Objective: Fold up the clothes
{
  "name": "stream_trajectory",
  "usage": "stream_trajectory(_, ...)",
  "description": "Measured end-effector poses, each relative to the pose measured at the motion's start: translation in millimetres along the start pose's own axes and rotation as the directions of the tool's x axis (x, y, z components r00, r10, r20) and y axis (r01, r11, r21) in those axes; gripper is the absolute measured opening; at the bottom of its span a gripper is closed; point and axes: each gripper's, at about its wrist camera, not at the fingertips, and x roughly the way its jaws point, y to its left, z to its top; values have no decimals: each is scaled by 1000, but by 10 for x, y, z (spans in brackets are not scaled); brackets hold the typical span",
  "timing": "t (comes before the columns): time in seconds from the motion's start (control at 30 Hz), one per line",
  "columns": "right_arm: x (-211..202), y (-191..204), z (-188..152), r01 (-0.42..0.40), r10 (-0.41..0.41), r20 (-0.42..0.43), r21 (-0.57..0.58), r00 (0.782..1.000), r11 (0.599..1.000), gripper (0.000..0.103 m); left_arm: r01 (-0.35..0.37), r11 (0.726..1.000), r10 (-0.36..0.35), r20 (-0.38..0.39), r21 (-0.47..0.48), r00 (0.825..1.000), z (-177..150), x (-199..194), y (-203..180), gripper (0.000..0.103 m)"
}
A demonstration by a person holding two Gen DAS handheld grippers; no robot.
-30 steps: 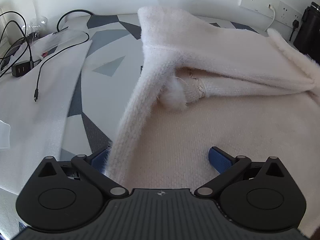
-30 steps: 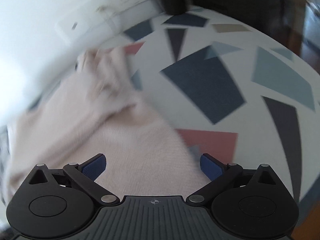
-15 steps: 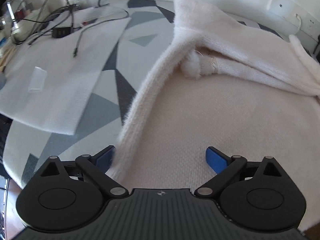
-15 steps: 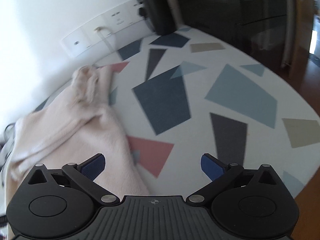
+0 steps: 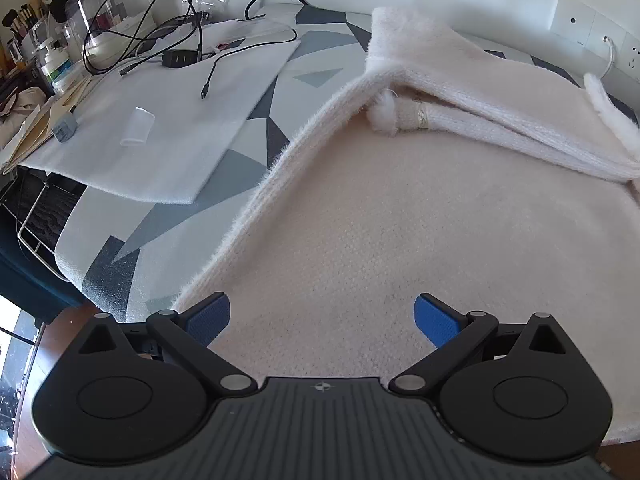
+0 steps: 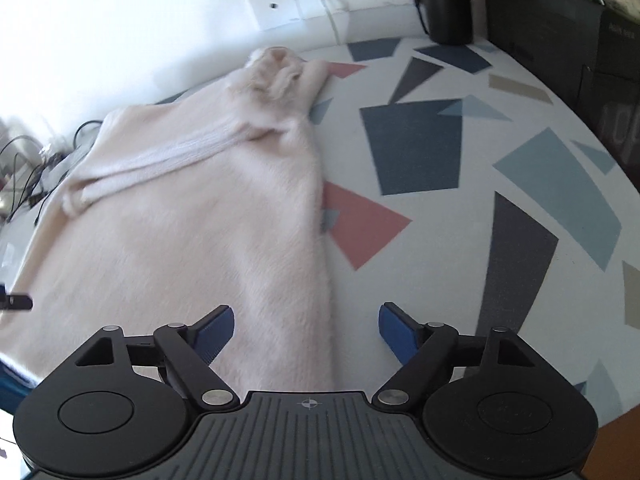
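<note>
A: Sweater (image 5: 420,220), pale pink and fuzzy, lay spread on the patterned table (image 6: 500,208), one sleeve (image 5: 500,128) already folded across the body. Its near hem sat just below both claws.

B: Claw states?

A: Left claw (image 5: 322,316) stood wide apart over the lower left part of the knit, gripping nothing. Right claw (image 6: 306,326) was closing, the sweater's right side edge (image 6: 320,240) running between its jaws, though the pads did not yet seem to press on fabric.

B: Risks noted?

A: Several, all judgement. The right claw straddled the edge with half its span over bare table; it could pinch only fringe fuzz, and the hem might slip out on the lift. The knit looked soft and loose, so one thin layer might come up while the rest dragged.

B: And the left side?

A: If the left claw grabbed inboard of its edge, the fold would likely come out skewed. The folded sleeve looked only loosely laid and could slide off when the hem was carried over. Cables (image 5: 160,40) and a white sheet (image 5: 168,128) lay well apart to the left, a snag hazard only on a wide swing.
</note>
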Motion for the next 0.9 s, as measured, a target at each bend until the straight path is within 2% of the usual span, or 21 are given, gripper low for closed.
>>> stream_trajectory(0.13, 18, 108, -44, -3, 3, -2, -24, 1000, 1000, 86, 5, 1000, -5, 9, -20, 1000, 51, 56, 141, 100)
stream_trajectory(0.23, 89, 195, 11, 31, -31, -11, -33, 999, 999, 90, 16, 1000, -17, -22, -23, 1000, 119, 146, 264, 100)
stream_trajectory(0.37, 189, 267, 97, 85, -85, -15, -2, 996, 996, 96, 6, 998, -6, -7, 66, 1000, 189, 267, 261, 100)
stream_trajectory(0.43, 242, 291, 124, 116, -116, -13, 7, 993, 993, 97, 28, 995, -28, 2, 92, 1000, 210, 330, 250, 100)
stream_trajectory(0.67, 316, 446, 60, 184, -186, -30, -61, 982, 981, 100, 47, 983, -58, 54, 179, 997, 214, 492, 256, 103)
stream_trajectory(0.77, 299, 504, 22, 185, -189, -47, -77, 981, 980, 100, 93, 976, -103, 43, 196, 994, 254, 542, 324, 103)
stream_trajectory(0.9, 302, 559, 4, 204, -207, -63, -60, 976, 977, 102, 182, 975, -184, 3, 130, 983, 317, 640, 472, 103)
